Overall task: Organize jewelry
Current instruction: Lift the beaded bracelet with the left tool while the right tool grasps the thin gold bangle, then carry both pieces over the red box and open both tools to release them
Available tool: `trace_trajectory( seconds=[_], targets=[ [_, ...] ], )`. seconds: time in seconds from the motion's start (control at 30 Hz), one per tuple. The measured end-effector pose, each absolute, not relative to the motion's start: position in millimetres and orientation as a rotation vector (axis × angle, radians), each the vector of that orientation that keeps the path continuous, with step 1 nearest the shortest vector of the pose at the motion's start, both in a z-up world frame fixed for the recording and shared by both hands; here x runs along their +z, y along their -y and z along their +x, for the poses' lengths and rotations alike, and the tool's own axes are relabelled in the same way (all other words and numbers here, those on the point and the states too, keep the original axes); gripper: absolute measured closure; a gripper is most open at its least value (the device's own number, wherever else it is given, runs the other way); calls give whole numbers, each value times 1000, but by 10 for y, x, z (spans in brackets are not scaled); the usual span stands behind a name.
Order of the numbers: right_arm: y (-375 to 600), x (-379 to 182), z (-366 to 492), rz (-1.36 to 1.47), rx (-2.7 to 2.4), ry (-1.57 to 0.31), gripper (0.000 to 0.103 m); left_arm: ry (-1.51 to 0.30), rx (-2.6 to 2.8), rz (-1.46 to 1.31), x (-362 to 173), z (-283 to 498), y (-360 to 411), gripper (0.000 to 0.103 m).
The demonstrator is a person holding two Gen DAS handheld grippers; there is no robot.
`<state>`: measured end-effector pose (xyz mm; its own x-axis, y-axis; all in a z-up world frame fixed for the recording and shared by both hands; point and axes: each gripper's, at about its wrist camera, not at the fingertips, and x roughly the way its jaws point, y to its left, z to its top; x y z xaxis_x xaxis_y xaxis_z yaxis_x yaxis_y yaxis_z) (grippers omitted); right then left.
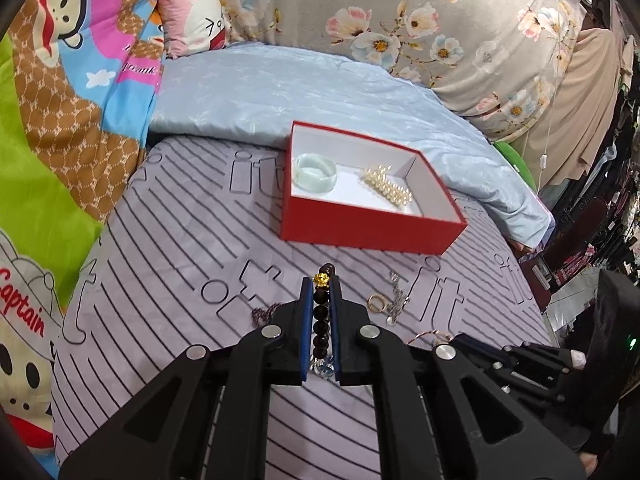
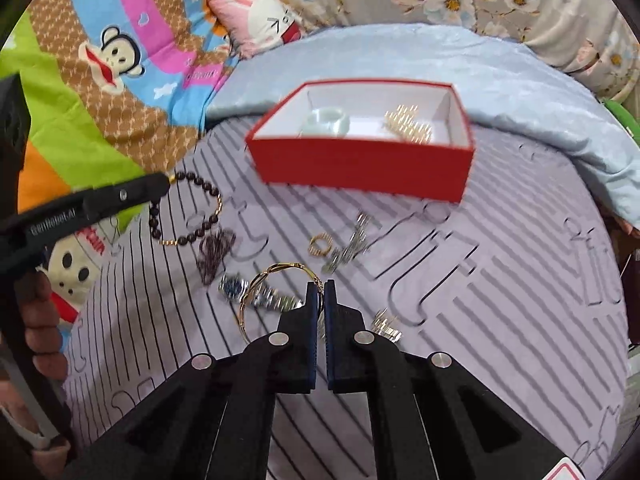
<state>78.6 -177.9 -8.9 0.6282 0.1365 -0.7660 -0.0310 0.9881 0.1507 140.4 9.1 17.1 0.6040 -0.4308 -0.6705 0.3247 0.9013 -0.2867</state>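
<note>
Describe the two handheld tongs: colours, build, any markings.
Both tongs, left tongs and right tongs, are matte black plastic linkages with silver round pivot pins and straight fingers lined with dark blue pads. The left one's side carries small white lettering, and a green light glows on the right one's body.

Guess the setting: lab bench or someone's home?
Most likely a home bedroom, worked on a bed: striped bedsheet as the surface, folded blue quilt, cartoon pillow behind. The red box sits on the bedding.
</note>
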Motion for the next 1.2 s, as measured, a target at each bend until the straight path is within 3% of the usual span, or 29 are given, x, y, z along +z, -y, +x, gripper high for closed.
trace_trajectory(
  seconds=[0.53, 1.2],
  targets=[
    [2443, 659, 1720, 106, -12, -717, 101, -689, -523, -132, 625, 2101, 533, 96],
    [2494, -75, 2559, 106, -25, -843, 100, -807, -482, -132, -34, 2826, 762, 96]
  ],
)
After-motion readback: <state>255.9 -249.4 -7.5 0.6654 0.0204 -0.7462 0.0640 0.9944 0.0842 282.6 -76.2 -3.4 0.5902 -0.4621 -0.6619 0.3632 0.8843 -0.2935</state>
